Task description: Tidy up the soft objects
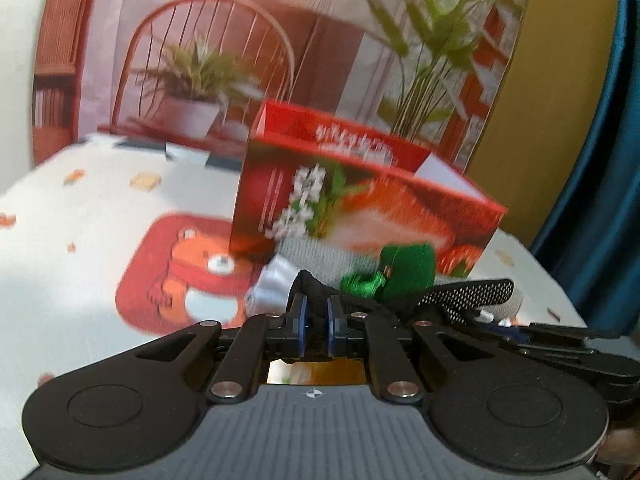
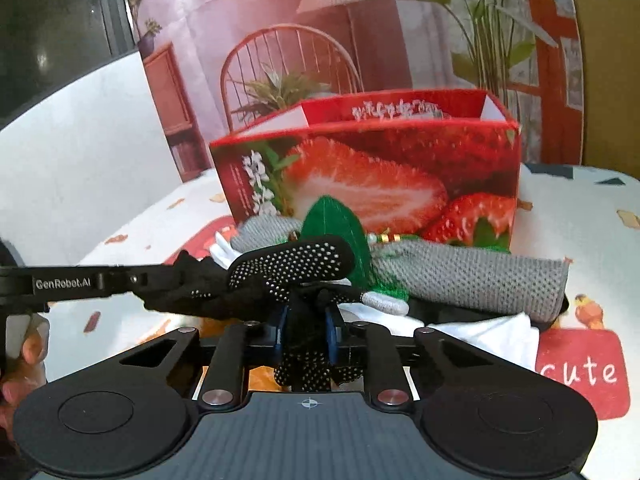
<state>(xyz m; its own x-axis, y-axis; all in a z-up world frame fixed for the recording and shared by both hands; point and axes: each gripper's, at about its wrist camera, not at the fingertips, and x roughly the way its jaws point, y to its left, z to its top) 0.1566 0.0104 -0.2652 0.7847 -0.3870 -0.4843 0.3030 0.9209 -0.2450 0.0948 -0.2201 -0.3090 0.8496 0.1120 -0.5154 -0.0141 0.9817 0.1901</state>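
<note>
Right wrist view shows one black dotted fabric glove (image 2: 288, 268) pinched between both grippers — right gripper (image 2: 308, 320) and left gripper (image 1: 316, 312), each angled downward, jaws narrow on it (one red strawberry-printed cardboard box (image 2: 368, 184) stands behind) — above one grey knitted cloth (image 2: 472, 276).

My left gripper (image 1: 316, 312) and my right gripper (image 2: 307, 320) both point forward and downward, jaws nearly closed, each pinching black dotted fabric. My fingers (image 2: 28, 354) wrap the left handle.
</note>
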